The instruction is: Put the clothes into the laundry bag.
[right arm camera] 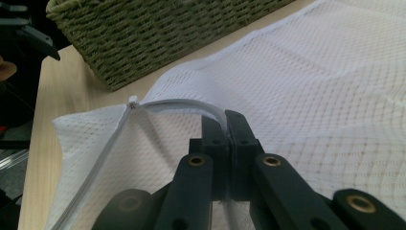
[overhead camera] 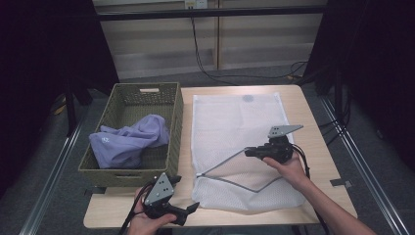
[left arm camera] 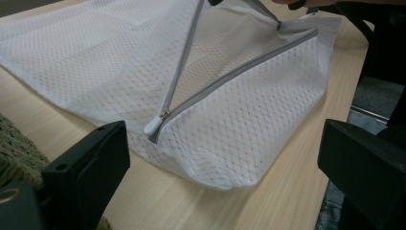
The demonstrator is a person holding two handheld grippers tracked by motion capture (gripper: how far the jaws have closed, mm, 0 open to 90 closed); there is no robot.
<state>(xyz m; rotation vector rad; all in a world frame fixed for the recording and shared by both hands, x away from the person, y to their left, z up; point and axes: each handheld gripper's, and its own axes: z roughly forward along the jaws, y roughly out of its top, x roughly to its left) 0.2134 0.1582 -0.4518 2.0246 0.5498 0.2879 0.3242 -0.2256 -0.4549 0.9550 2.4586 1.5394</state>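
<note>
the white mesh laundry bag is spread on the wooden table, just beside the woven basket where a lilac garment is heaped. the grey zipper edge is pinched and lifted by the right gripper, jaws clamped together on it. the left gripper is held at the table's near edge, jaws apart and around nothing.

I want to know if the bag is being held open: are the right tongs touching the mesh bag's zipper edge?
Touching. The right gripper view shows the right tongs shut on the grey zipper edge of the white mesh bag, lifting it.
</note>
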